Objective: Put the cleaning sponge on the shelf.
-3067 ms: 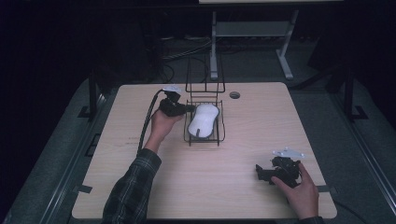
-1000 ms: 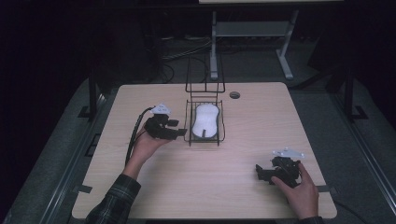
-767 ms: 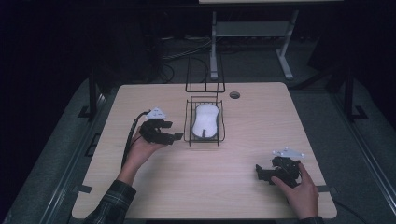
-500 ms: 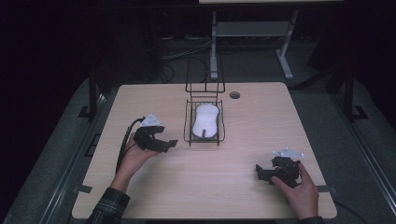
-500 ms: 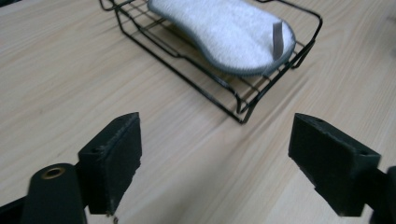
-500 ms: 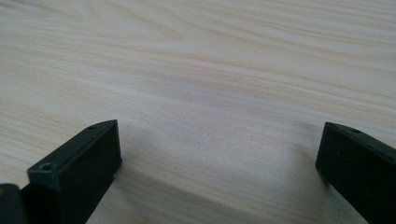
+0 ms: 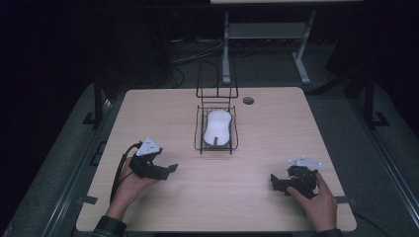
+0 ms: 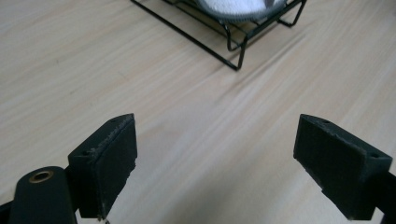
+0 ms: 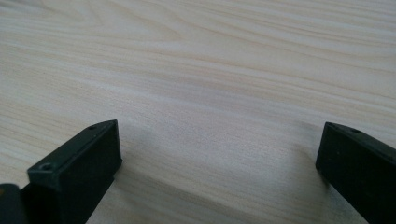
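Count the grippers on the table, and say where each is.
2. The left gripper is at the near left of the table, jaws open and empty. The right gripper is at the near right, also open and empty.

Dark room around a lit wooden surface

I see grey floor on both sides, a pale metal stand behind the far edge, and loose cables lying beside it.

The left gripper has just been opening; its two black jaws stand wide apart with only bare wooden table between them. Beyond the jaws, the black wire basket rests on the table, holding a white object.
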`<state>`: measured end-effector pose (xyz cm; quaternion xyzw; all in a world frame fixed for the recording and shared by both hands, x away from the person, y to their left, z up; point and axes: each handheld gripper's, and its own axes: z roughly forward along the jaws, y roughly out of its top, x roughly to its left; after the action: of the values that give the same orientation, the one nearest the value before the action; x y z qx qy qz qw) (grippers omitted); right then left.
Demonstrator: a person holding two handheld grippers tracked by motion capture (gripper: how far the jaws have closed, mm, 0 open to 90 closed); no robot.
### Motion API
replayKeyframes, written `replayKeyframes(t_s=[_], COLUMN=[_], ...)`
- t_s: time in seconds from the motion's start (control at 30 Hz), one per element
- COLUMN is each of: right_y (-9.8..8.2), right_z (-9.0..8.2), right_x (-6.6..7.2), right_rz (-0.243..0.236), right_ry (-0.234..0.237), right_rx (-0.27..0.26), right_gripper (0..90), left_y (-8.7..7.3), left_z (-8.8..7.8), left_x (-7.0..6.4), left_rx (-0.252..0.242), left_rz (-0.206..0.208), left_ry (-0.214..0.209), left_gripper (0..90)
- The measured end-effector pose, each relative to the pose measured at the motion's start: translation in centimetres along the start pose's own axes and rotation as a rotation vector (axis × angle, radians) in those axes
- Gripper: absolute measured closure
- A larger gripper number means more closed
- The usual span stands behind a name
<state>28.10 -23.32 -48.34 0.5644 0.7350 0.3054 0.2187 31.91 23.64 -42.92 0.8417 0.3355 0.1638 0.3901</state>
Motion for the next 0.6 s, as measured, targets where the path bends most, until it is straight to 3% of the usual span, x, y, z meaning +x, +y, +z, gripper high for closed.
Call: replayKeyframes(t_s=[0.17,0.4,0.6], right_y=[0.0,0.0,0.0], right_z=[0.0,0.0,0.0], right_x=[0.0,0.0,0.0], right_rz=[0.0,0.0,0.001], right_ry=[0.0,0.0,0.0], right_rx=[0.0,0.0,0.0], right_gripper=[0.0,0.0,0.0], left_y=[-1.4,-3.8,-5.4], left_z=[-0.6,-0.5,-0.7], left_x=[-0.5,-0.8,-1.1], left_rx=[0.033,0.113,0.167], left_rz=[0.006,-0.018,-0.02], left_ry=[0.009,0.028,0.02], left_gripper=[12.7,13.2,13.2])
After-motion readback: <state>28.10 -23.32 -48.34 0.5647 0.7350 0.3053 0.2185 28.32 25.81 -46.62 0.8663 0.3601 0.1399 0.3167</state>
